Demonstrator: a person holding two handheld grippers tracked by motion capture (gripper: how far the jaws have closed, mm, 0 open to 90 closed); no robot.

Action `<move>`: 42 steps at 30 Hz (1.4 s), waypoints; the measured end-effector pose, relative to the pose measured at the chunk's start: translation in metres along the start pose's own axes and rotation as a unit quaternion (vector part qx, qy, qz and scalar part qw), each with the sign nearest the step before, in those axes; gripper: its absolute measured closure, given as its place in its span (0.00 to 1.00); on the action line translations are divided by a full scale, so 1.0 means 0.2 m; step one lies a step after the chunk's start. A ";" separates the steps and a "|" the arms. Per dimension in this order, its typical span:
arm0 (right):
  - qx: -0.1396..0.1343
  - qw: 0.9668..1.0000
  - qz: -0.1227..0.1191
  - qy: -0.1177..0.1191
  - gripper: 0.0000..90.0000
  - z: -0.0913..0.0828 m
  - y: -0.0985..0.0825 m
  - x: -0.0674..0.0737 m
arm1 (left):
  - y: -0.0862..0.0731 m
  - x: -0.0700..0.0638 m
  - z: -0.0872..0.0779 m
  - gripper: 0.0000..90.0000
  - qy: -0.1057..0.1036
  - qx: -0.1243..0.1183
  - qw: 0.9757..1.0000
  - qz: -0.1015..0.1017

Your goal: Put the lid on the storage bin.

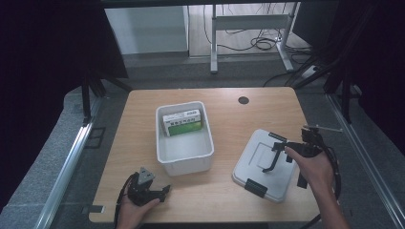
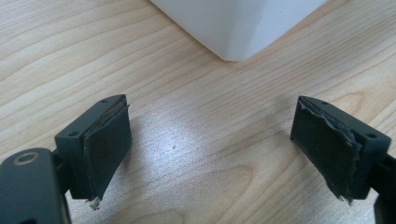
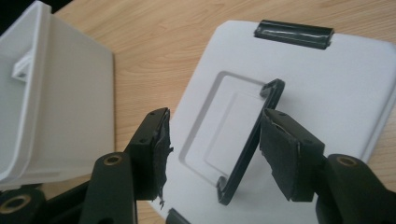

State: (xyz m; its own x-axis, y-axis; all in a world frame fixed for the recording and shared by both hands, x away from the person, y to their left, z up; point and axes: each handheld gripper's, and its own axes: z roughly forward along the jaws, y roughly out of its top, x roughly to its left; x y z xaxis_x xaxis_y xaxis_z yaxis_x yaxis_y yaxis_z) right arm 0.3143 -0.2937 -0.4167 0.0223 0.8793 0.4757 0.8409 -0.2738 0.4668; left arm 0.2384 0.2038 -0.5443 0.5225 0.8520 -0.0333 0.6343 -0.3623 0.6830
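high view: white bin (image 1: 184,151) mid-frame on wooden table (image 1: 224,193), green-white box (image 1: 182,122) lying in its far end. white lid (image 1: 261,164) lower right, flat on table, black handle (image 1: 273,157) flipped up. left gripper (image 1: 152,192) bottom left, resting on table near bin's corner.

right gripper view: right gripper (image 3: 212,151) jaws apart, straddling lid's raised handle (image 3: 252,144), not clamped. black latch (image 3: 293,33) at upper edge of lid.

left gripper view: jaws wide apart, bare wood between, bin corner (image 2: 233,28) at top of frame.
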 end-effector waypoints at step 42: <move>0.107 0.986 0.110 -0.068 0.91 0.27 0.02 -0.09 | 0.00 0.00 0.00 0.14 -0.001 0.000 1.000 0.001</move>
State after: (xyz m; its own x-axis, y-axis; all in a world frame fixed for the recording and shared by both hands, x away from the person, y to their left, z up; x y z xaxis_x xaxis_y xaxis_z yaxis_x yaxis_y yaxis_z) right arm 0.3468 -0.2891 -0.4643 0.2775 0.8560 0.4362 0.9020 -0.3885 0.1885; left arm 0.2374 0.2047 -0.5443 0.5248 0.8506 -0.0330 0.6331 -0.3641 0.6831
